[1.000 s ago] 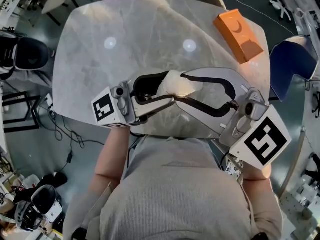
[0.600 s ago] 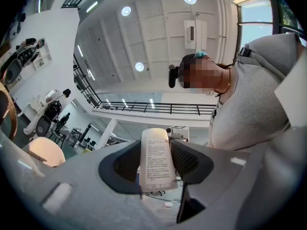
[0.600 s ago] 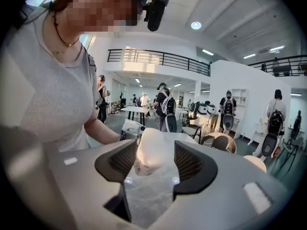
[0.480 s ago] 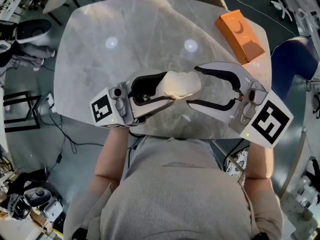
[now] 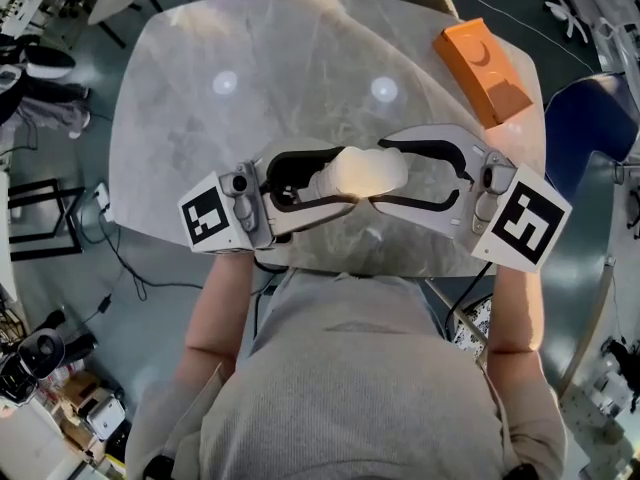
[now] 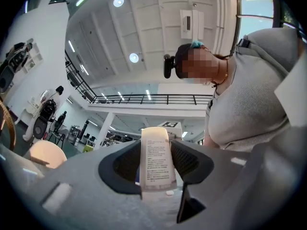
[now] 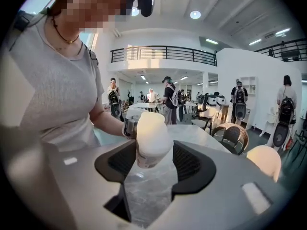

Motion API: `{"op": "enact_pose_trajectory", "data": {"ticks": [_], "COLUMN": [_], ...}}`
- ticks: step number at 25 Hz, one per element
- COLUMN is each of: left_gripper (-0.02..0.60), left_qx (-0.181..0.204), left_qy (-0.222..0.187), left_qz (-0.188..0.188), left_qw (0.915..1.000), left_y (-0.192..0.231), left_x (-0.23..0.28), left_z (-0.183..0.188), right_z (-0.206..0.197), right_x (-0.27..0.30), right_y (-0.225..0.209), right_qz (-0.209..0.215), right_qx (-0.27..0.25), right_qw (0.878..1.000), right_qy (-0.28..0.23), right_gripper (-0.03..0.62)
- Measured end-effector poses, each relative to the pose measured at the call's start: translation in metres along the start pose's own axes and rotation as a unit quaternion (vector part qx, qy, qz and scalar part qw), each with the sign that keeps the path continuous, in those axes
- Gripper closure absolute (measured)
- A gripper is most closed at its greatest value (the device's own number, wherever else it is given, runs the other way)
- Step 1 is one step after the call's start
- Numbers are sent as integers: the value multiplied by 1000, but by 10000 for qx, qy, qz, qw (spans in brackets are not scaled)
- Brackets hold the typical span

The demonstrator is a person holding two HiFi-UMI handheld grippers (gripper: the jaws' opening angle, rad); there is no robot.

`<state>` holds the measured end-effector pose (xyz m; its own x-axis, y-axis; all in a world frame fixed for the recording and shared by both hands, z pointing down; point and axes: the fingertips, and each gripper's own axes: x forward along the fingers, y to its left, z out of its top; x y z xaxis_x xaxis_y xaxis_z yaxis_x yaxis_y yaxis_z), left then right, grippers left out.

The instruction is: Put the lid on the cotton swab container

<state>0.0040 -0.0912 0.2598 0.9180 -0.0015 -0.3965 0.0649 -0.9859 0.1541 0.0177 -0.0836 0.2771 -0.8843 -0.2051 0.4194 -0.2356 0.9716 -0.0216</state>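
Note:
A white cotton swab container (image 5: 355,173) with its pale lid on hangs over the table's near edge. My left gripper (image 5: 335,176) is shut on its printed body (image 6: 157,162), the pads pressing both sides. My right gripper (image 5: 382,175) faces it from the right. Its jaws have just been opening wide and then easing in a touch. They are open, and the lidded end (image 7: 151,138) stands between them with small gaps at the pads.
An orange box (image 5: 482,70) lies at the far right of the round marble table (image 5: 250,78). A blue chair (image 5: 585,118) stands to the right of the table. Cables trail on the floor at the left. Several people stand far behind.
My right gripper's jaws have spread off the lidded end and the gripper has sunk a little, its marker cube turning. The left gripper keeps still with the container.

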Motion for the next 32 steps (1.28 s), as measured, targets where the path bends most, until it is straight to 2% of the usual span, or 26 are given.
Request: {"op": "enact_pose_trajectory", "data": {"ticks": [3, 6, 10, 15, 20, 29, 32], "left_gripper": [383, 382, 380, 379, 377, 377, 377], "left_qx": [288, 515, 758, 986, 1083, 1238, 1235], "left_qy": [657, 1221, 1976, 2701, 3082, 3816, 3907], "left_qz": [16, 30, 45, 89, 128, 180, 163], "left_qw": [9974, 9912, 9773, 9577, 9451, 9158, 9121], "left_y": [0, 1, 3, 6, 9, 14, 17], "left_x": [3, 3, -1, -6, -7, -18, -21], "left_z": [-18, -31, -48, -65, -75, -109, -117], "right_z": [-16, -27, -39, -52, -61, -82, -90], "right_x": [1, 4, 10, 17, 20, 30, 33], "right_y": [0, -1, -1, -3, -4, -4, -6], "right_qz": [-39, -119, -236, -369, -515, -694, -803], "right_qx": [-167, -249, -354, -413, -407, -455, -352], "right_qw": [9988, 9967, 9934, 9886, 9837, 9715, 9697], "right_qy": [466, 763, 1065, 1398, 1674, 2219, 2280], "right_gripper": [355, 358, 362, 364, 365, 365, 365]}}
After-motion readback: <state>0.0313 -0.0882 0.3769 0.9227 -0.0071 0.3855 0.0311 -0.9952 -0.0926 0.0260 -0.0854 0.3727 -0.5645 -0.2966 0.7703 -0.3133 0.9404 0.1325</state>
